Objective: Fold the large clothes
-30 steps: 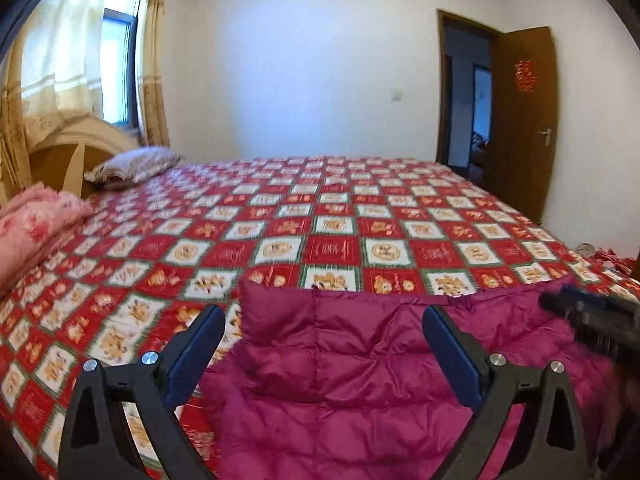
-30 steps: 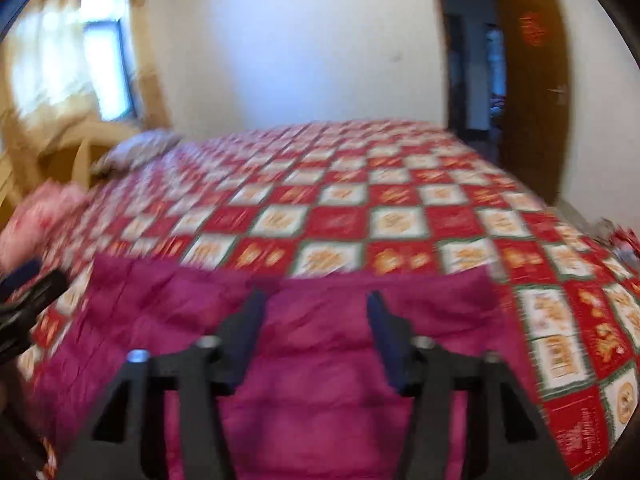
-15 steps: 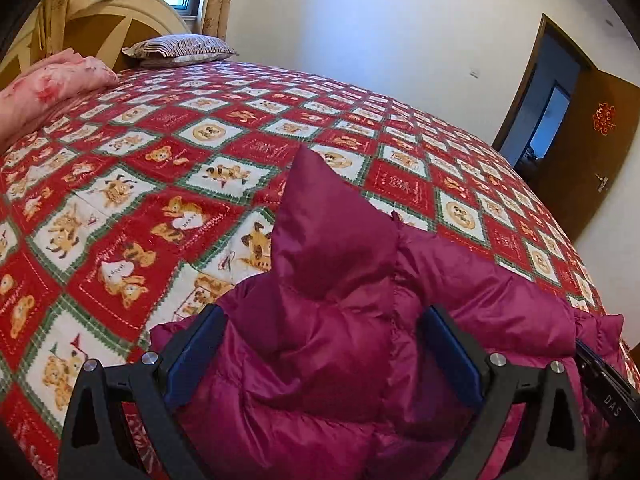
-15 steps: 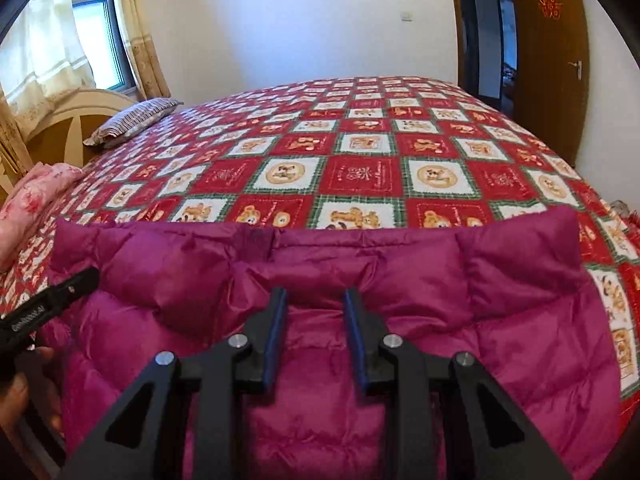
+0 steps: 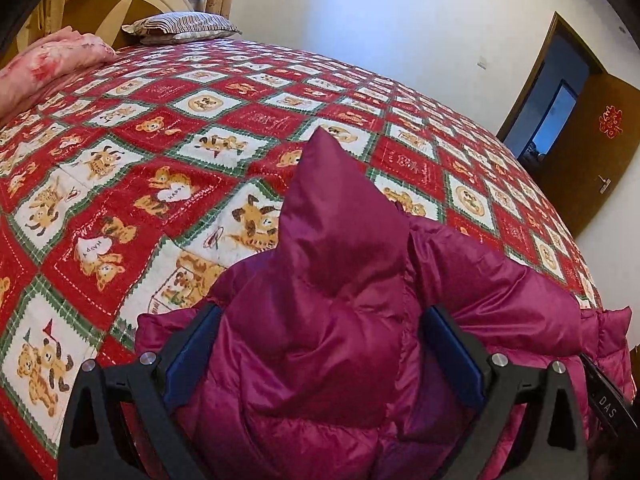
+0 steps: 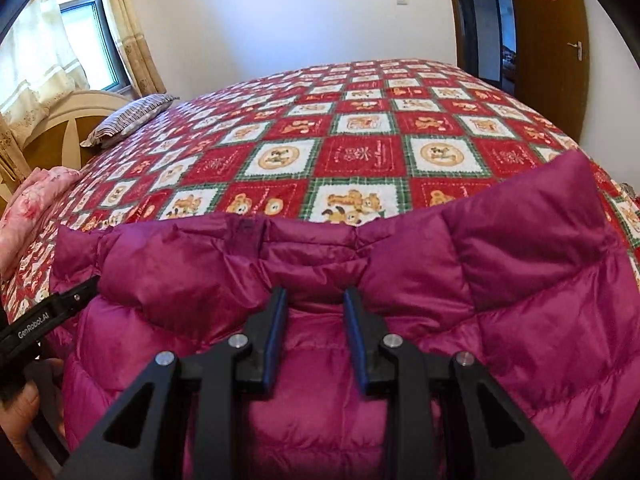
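A magenta quilted down jacket [image 5: 360,320] lies at the near edge of the bed; it also shows in the right wrist view [image 6: 500,280]. My left gripper [image 5: 320,312] is open, its jaws wide apart around a bunched, peaked fold at the jacket's left end. My right gripper [image 6: 314,300] has its jaws drawn in, a narrow gap left between them, with a ridge of the jacket's upper edge in that gap. The left gripper's body [image 6: 44,316] shows at the left of the right wrist view.
The bed wears a red, white and green bear-patterned cover [image 6: 360,152]. A striped pillow [image 5: 180,26] and a pink folded quilt [image 5: 44,64] lie by the headboard. A brown door [image 6: 548,28] stands open at the far right.
Both grippers dropped down and forward onto the jacket. The right jaws narrowed from wide to a small gap on the upper edge. The left jaws stayed wide around the raised fold.
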Demonstrator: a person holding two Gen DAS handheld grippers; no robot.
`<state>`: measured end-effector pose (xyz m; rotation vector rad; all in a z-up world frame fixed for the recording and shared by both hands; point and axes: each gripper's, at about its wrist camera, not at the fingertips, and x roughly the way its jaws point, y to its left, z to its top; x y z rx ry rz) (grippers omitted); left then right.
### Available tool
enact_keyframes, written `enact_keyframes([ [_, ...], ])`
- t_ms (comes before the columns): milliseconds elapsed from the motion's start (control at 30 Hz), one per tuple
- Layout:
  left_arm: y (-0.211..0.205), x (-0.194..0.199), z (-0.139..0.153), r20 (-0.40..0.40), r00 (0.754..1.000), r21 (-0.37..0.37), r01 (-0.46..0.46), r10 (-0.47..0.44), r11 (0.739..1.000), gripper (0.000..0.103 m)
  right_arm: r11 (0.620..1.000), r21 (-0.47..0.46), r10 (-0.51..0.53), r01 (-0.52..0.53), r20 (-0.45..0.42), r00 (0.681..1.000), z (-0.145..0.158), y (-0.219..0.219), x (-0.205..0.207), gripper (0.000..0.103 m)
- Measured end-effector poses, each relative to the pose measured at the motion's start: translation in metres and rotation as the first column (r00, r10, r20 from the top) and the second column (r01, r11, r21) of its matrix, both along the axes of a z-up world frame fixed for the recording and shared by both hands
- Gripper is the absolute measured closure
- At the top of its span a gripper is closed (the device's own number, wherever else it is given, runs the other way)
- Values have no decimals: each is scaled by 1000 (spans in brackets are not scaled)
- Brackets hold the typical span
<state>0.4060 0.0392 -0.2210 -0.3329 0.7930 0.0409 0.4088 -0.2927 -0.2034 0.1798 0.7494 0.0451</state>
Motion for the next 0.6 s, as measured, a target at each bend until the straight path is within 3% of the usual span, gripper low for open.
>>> enact_keyframes([
  [600, -6, 6, -4, -40, 999, 50, 6, -4, 999, 1, 1000, -16, -3, 3, -59, 998, -8, 0, 10, 71],
])
